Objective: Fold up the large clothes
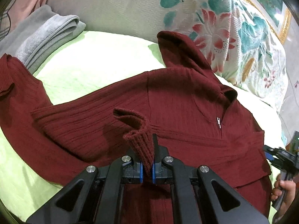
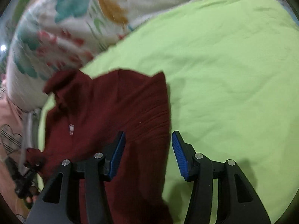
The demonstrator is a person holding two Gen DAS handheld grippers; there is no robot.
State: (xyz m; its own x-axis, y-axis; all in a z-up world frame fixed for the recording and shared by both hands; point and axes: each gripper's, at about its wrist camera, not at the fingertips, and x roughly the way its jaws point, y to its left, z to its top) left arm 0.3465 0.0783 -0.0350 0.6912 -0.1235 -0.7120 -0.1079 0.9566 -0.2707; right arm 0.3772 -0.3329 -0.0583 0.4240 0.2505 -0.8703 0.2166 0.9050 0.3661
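Observation:
A dark red ribbed sweater point(image 1: 177, 100) with a short zip at the collar lies spread on a lime green bed sheet point(image 1: 89, 61). My left gripper point(image 1: 147, 169) is shut on the sweater's ribbed sleeve cuff point(image 1: 140, 141) and holds it above the sweater's body. The sweater also shows in the right wrist view point(image 2: 115, 108), with its right edge folded straight. My right gripper point(image 2: 147, 153) is open and empty, hovering over that edge of the sweater and the green sheet point(image 2: 233, 85). The right gripper also shows at the far right of the left wrist view point(image 1: 276, 156).
A folded grey towel point(image 1: 43, 39) lies at the back left on the sheet. A white floral quilt point(image 1: 233, 37) is heaped behind the sweater and shows in the right wrist view point(image 2: 65, 18). A gold-framed picture point(image 1: 269, 5) is at the upper right.

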